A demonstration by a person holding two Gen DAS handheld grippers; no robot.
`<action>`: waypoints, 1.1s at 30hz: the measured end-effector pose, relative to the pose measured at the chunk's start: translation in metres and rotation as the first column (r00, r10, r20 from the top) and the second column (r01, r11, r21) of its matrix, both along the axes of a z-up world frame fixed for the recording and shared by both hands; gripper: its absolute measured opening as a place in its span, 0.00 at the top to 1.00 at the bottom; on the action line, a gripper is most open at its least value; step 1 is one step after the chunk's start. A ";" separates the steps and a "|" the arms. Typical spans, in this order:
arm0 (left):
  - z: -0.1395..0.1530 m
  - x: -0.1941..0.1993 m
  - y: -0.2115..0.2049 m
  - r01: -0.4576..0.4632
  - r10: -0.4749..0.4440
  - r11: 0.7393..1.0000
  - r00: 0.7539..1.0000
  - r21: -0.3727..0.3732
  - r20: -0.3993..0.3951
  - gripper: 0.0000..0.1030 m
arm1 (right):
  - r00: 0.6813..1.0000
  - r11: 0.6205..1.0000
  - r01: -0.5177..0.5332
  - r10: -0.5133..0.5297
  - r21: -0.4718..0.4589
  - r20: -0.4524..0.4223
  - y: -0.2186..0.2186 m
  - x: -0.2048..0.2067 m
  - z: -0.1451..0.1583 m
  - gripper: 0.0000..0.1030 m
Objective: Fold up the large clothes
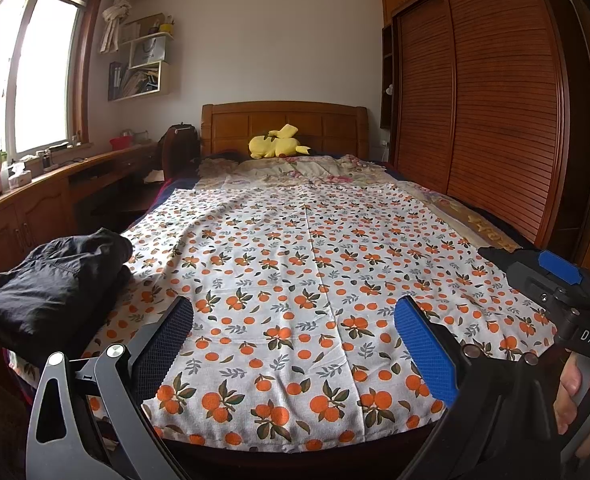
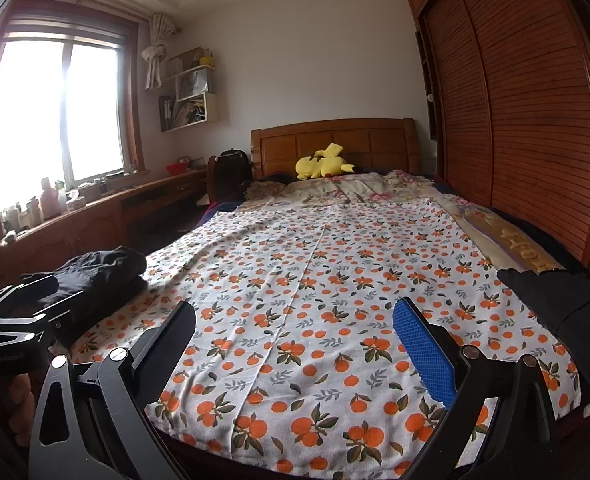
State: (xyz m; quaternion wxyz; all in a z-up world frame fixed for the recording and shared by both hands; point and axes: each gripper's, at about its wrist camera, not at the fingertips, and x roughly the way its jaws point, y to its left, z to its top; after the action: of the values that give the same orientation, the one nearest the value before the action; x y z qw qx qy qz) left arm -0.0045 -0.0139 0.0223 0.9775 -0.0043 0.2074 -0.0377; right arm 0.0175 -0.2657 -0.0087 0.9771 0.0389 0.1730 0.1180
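Two hand-held tools are seen poised above the foot of a bed (image 1: 475, 224), where an orange-print cloth (image 1: 295, 280) is spread flat and no garment is yet gripped. The left tool (image 1: 295, 344) is held released, its pads well apart over the print with nothing between them; the right tool (image 2: 295, 344) is likewise spread wide and empty. The clothes to be folded are judged to be the black ones: a rumpled black garment (image 1: 55, 280) is heaped at the left near corner of the bed, partly over the edge, and a second dark piece (image 2: 563, 312) is laid at the right near edge. Whether either piece has already been folded cannot be told. Several risks are suggested by this layout. The heap at the left could be dragged off the bed if it is seized by an outer layer only, since part of it is already hung past the edge. The thin printed cloth could be pinched together with the garment and pulled into wrinkles, because both lie touching. Seams and sleeves could be misjudged, the black fabric showing little detail against the bright window (image 2: 55, 112). A yellow plush toy (image 1: 277, 144) at the wooden headboard (image 1: 283, 120) is set well apart from the work and is unlikely to be disturbed.
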 end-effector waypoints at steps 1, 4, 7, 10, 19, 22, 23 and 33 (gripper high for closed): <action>0.000 0.000 0.000 0.000 0.000 1.000 1.000 0.002 0.000 0.02 | 1.000 1.000 0.000 0.000 0.000 0.001 0.000 0.000 0.000 0.07; 0.000 0.000 0.000 0.000 0.000 1.000 1.000 0.002 0.001 0.02 | 1.000 1.000 0.001 -0.001 0.000 0.001 0.000 0.000 0.000 0.07; 0.000 0.000 0.000 -0.001 0.001 1.000 1.000 0.004 0.004 0.02 | 1.000 1.000 0.001 -0.001 0.001 0.002 0.000 0.000 0.000 0.07; 0.000 -0.001 0.000 -0.001 0.001 1.000 1.000 0.005 0.006 0.02 | 1.000 1.000 0.001 -0.001 0.003 0.001 0.000 -0.001 0.001 0.07; 0.002 -0.003 0.001 -0.002 0.002 1.000 1.000 0.007 0.011 0.02 | 1.000 1.000 0.001 -0.001 0.002 0.001 0.000 -0.001 0.000 0.07; 0.003 -0.003 0.001 -0.003 0.003 1.000 1.000 0.008 0.015 0.02 | 1.000 1.000 0.001 -0.001 0.003 0.001 0.000 -0.001 0.000 0.07; 0.004 -0.003 0.001 -0.003 0.003 1.000 1.000 0.008 0.015 0.02 | 1.000 1.000 0.002 -0.002 0.003 0.001 0.000 -0.001 0.001 0.07; 0.003 -0.004 0.001 -0.002 0.002 1.000 1.000 0.008 0.015 0.02 | 1.000 1.000 0.001 -0.001 0.002 0.002 -0.001 -0.001 0.000 0.07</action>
State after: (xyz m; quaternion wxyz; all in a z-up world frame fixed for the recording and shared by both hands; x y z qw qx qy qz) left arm -0.0081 -0.0130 0.0256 0.9791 -0.0003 0.2003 -0.0357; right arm 0.0165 -0.2662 -0.0082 0.9772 0.0400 0.1718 0.1180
